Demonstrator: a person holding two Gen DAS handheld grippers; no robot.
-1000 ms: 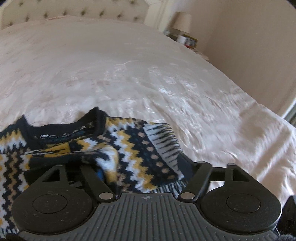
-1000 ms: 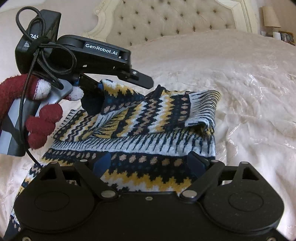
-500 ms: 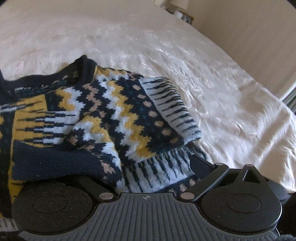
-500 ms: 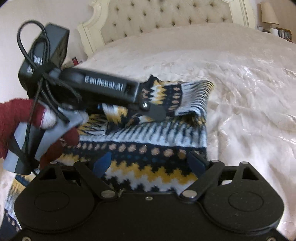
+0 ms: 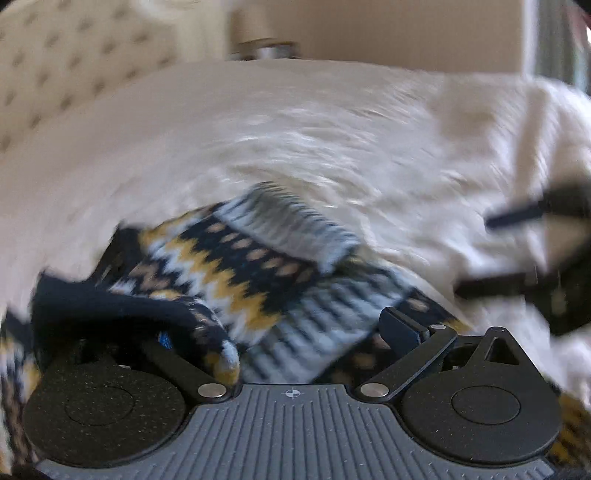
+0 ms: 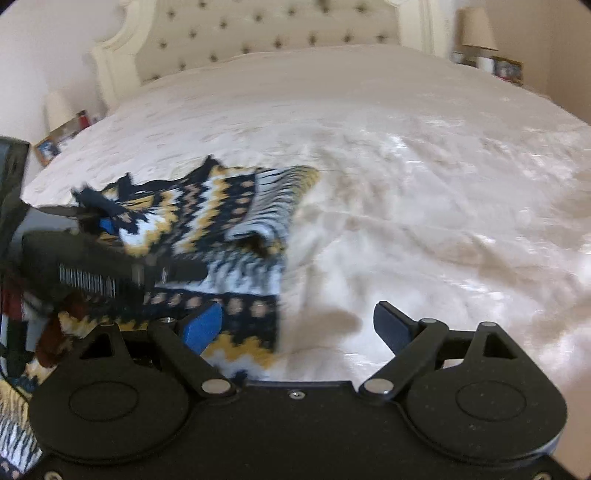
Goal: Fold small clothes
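Knit: we see a navy, yellow and white patterned sweater [image 6: 207,229] bunched left of centre on the bedspread [image 6: 406,166].
Left gripper [image 5: 273,332]: fingers spread, fabric draped over one.
Right gripper [image 6: 295,326]: fingers apart, empty.
Behind: tufted headboard [image 6: 258,33], upper frame.

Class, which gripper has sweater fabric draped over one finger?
The left gripper: the sweater covers one of its fingers. Both fingers of the right gripper show bare.

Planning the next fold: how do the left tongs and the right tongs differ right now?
The left tongs sit squarely over the sweater; the right tongs straddle its edge, mostly over bare bedcover. Knit drapes over one finger of the left tongs and hides it; both fingers of the right tongs show clear. Shared: both stand wide open, gripping nothing.
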